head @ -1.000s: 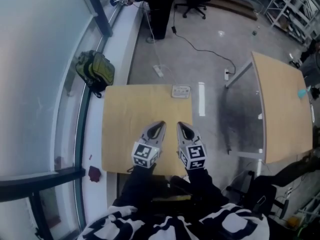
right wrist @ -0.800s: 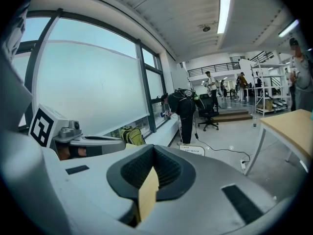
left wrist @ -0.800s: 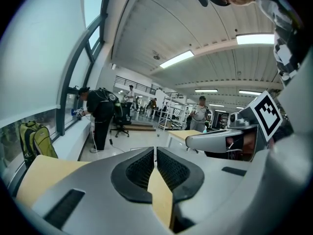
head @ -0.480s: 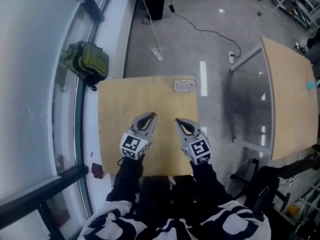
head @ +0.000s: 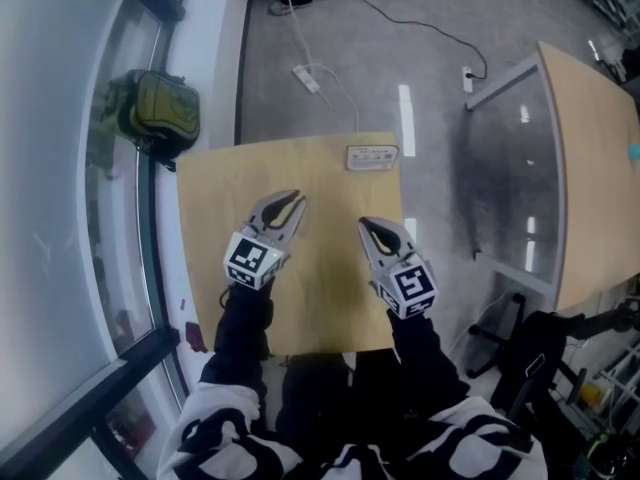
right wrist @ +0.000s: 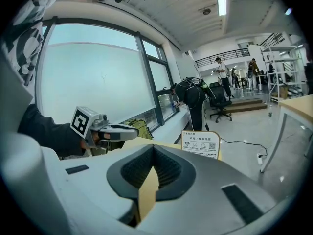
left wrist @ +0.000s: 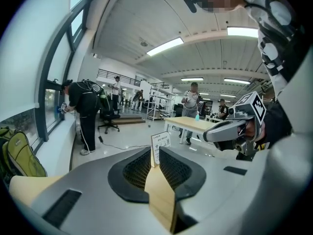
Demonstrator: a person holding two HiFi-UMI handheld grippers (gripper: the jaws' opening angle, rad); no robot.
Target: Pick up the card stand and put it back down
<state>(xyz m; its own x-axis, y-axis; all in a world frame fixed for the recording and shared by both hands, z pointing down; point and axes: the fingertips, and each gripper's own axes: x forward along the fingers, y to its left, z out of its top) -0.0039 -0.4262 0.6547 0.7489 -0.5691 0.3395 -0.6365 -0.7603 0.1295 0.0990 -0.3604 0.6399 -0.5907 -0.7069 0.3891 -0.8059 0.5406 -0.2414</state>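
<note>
The card stand [head: 371, 156], a small white printed sign, stands upright at the far edge of the wooden table [head: 220, 268]. It also shows in the left gripper view, card stand [left wrist: 160, 141], and in the right gripper view, card stand [right wrist: 200, 144]. My left gripper [head: 283, 204] hovers over the table's left half, well short of the stand. Its jaws are opening, a thin slit between the tips and nothing in it, left gripper [left wrist: 155, 152]. My right gripper [head: 372, 230] is level with it on the right, shut and empty, right gripper [right wrist: 153, 148].
A green backpack [head: 155, 113] leans by the window ledge at the left. A power strip with a cable [head: 305, 78] lies on the floor beyond the table. A second table [head: 600, 158] stands at the right. People stand far back in the hall.
The two grippers have drifted apart, the left one going left and forward, the right one slightly right. The head view has swung, so the table and stand sit higher in the picture.
</note>
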